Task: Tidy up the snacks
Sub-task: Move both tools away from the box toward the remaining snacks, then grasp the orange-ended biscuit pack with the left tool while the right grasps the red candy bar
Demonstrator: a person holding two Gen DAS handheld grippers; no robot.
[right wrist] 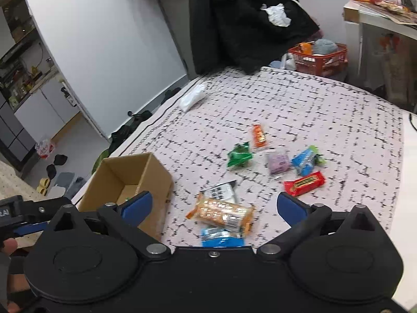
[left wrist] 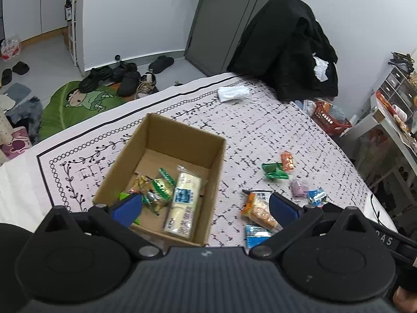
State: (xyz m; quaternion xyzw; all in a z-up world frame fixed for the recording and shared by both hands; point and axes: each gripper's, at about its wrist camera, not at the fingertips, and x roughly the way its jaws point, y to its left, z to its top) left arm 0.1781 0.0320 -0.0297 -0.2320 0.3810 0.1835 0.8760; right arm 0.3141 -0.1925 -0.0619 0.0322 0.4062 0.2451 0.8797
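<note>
Both grippers hang empty with jaws spread: the left gripper point(left wrist: 206, 206) above the cardboard box point(left wrist: 182, 133), which already holds several snacks, the right gripper point(right wrist: 213, 207) over the orange cracker pack point(right wrist: 221, 212), probably next. Other loose packets lie scattered on the patterned cloth point(right wrist: 325, 109) beside the box.

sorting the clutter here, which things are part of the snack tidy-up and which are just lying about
Job: cardboard box already holding some packets; loose snacks on the cloth: orange cracker pack, red bar, green wrapper, blue packet.

Lying about: black jacket, white tissue, shoes, red basket.
</note>
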